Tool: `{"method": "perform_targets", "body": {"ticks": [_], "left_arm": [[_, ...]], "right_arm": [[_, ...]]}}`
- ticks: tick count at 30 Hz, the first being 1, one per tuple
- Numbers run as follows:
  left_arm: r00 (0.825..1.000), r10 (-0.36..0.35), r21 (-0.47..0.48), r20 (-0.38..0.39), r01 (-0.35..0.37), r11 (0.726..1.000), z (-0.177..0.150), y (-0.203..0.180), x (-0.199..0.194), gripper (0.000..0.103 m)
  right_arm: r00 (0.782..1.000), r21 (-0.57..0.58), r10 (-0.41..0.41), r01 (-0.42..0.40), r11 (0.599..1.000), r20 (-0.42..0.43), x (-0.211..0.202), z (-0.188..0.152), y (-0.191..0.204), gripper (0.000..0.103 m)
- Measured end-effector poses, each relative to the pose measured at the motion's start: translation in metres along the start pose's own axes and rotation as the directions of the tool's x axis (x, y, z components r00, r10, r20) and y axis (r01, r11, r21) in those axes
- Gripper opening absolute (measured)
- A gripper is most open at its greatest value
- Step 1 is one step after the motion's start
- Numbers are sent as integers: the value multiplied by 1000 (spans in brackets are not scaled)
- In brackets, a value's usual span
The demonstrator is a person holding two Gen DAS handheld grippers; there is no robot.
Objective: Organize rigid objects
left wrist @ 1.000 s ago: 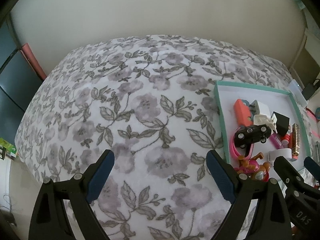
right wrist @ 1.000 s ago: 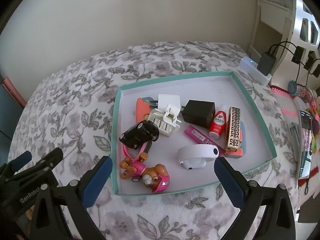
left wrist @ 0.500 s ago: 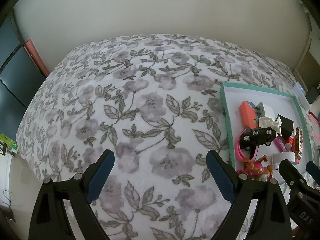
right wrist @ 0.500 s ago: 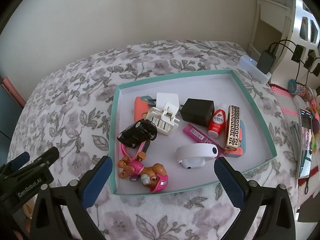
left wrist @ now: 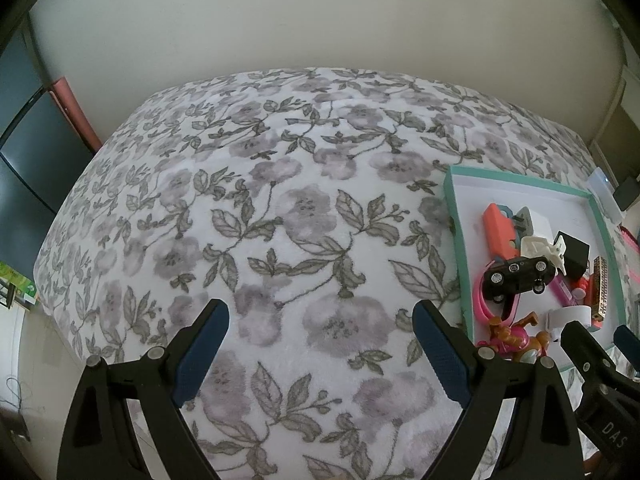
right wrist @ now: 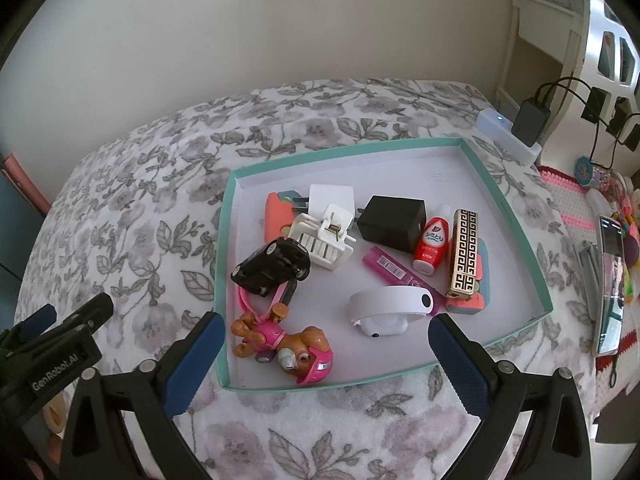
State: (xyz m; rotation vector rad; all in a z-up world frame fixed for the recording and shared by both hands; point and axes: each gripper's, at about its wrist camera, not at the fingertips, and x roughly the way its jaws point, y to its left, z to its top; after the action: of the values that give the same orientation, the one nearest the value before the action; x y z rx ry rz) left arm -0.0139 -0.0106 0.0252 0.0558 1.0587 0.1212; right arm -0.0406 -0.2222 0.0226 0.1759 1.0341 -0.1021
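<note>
A teal-rimmed white tray [right wrist: 536, 264] lies on the floral bedspread and holds several small objects: a black toy car [right wrist: 272, 266], a pink dog figure [right wrist: 288, 346], a white hair clip [right wrist: 324, 236], a black charger cube [right wrist: 392, 222], a red bottle [right wrist: 432, 240], a gold patterned bar [right wrist: 464, 256] and a white band [right wrist: 390, 306]. My right gripper [right wrist: 322, 356] is open and empty, just above the tray's near edge. My left gripper [left wrist: 320, 344] is open and empty over bare bedspread, left of the tray [left wrist: 454, 216]; the car [left wrist: 520, 276] shows there too.
A wall rises behind the bed. A white power strip [right wrist: 508, 132] with plugged chargers sits at the far right. A phone [right wrist: 610, 288] and colourful trinkets lie right of the tray. A dark cabinet [left wrist: 24, 160] stands left of the bed.
Both grippers have drifted slightly; the left view has shifted a little left, so the tray sits further right in it. Nothing was grasped or moved.
</note>
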Motion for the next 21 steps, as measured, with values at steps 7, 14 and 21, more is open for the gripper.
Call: {"method": "perform_targets", "body": {"ticks": [7, 14, 21], "left_arm": [[1000, 8, -3, 2, -8, 1000, 0, 0, -1, 93], [1000, 7, -3, 1, -7, 1000, 0, 0, 0, 93], [1000, 4, -11, 0, -4, 1000, -1, -1, 0, 93]], "right_arm": [[1000, 0, -1, 1, 1000, -2, 0, 0, -1, 103], [1000, 1, -7, 7, 1000, -4, 1, 0, -1, 103], [1000, 0, -9, 9, 1000, -5, 1, -1, -1, 103]]}}
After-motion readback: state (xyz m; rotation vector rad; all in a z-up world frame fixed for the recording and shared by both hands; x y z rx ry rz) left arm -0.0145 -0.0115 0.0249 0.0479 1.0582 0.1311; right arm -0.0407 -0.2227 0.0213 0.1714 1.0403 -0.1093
